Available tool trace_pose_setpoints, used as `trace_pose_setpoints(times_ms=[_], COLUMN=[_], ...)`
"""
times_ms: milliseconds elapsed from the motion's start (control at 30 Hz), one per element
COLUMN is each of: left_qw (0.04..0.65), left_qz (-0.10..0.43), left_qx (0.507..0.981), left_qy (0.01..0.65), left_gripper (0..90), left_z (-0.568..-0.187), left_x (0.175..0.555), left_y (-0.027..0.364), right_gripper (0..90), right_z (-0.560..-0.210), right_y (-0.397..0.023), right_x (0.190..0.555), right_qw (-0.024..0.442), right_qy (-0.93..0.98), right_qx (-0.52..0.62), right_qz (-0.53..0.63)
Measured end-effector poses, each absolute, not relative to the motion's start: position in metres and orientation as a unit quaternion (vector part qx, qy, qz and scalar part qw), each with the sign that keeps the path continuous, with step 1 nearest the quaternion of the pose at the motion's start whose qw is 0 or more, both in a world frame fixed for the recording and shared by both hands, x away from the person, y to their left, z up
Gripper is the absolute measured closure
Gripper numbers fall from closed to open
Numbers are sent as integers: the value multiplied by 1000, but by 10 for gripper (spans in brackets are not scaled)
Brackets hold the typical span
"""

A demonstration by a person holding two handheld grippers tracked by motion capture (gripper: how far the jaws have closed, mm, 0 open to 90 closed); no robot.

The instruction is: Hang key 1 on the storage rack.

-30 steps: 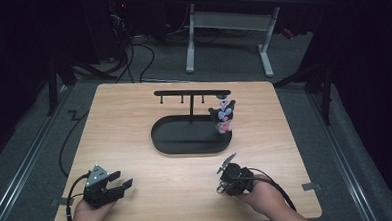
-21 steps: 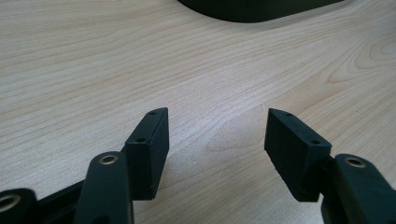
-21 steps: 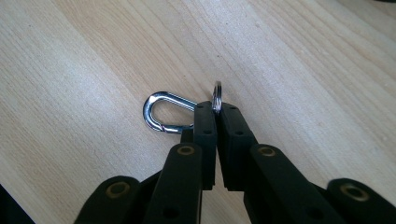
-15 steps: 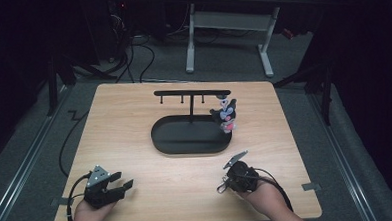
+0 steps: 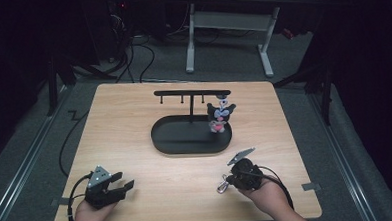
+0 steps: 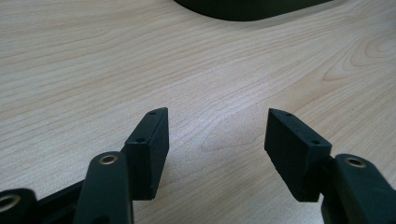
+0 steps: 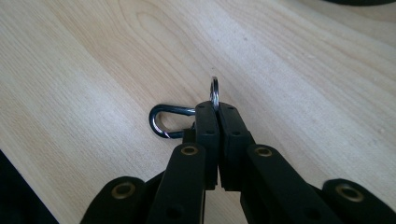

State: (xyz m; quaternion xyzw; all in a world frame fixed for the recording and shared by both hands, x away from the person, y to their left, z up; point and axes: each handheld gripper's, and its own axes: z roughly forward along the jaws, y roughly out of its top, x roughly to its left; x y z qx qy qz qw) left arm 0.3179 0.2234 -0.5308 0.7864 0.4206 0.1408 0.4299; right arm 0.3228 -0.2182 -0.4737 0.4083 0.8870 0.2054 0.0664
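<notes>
Since a second ago, the right gripper (image 5: 230,179) has squeezed shut on the keyring (image 7: 214,91), low and right of middle on the table (image 5: 134,123). At lower left, the left gripper (image 5: 128,183) waits with jaws apart, holding nothing. Only a thin ring edge looks pinched, I think, so the keyring and its clip (image 7: 164,120) could slip out when lifted toward the stand (image 5: 190,93) above the tray (image 5: 170,141).

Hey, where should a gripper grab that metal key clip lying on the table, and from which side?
By the upright split ring, coming from above: it stands on edge, thin enough to pinch flat, while the carabiner clip lies flat against the table.
</notes>
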Motion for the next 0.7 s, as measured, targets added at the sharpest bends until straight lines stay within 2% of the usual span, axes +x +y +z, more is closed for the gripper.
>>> trace_pose_setpoints(times_ms=[700], left_qw=[432], left_qz=[147], left_qx=[786], left_qy=[418], left_gripper=[406], left_z=[-530], left_x=[317], left_y=[224], right_gripper=[893], right_z=[-438], right_y=[-215], right_x=[344], right_qw=[74], right_qy=[875], right_qx=[415], right_qz=[237])
